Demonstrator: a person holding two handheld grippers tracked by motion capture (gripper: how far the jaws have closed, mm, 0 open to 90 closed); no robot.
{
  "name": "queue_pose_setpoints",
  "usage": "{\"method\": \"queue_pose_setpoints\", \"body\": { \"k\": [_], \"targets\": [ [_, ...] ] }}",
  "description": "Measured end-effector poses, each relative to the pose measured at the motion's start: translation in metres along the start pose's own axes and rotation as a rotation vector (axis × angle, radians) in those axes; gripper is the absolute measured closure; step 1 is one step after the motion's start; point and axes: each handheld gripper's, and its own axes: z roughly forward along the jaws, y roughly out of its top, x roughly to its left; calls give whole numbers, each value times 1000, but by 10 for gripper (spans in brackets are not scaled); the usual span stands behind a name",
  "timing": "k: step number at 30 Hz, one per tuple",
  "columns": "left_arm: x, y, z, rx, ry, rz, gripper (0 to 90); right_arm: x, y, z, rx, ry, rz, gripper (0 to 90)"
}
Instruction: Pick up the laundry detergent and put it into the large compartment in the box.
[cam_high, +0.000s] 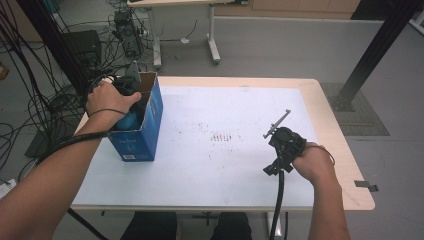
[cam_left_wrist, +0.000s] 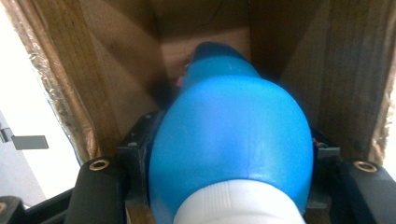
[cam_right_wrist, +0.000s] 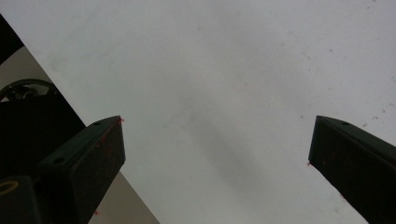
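A blue cardboard box (cam_high: 141, 135) stands open-topped at the table's left side. My left gripper (cam_high: 131, 114) reaches down into it, shut on a blue bottle (cam_left_wrist: 229, 135) with a white end near the camera. In the left gripper view the brown inner walls of the box (cam_left_wrist: 116, 70) surround the bottle, and my left gripper (cam_left_wrist: 229, 154) clamps it from both sides. My right gripper (cam_high: 284, 144) hovers low over the right part of the white tabletop (cam_high: 225, 165). In the right gripper view, my right gripper (cam_right_wrist: 215, 158) stands open with its jaws wide apart and nothing between them.
The table's wooden rim (cam_high: 345, 150) runs along the right, with a strip of dark tape (cam_high: 366, 185) at its edge. Cables and equipment (cam_high: 125, 30) crowd the floor behind the box. A second table (cam_high: 180, 5) stands farther back.
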Motion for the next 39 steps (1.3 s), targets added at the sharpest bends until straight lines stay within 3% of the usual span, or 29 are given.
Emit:
{"method": "queue_pose_setpoints", "body": {
  "k": [39],
  "targets": [
    [-1,-1,0,-2,-2,-5,367,-1,-2,0,-8,-1,-8,38]
  ]
}}
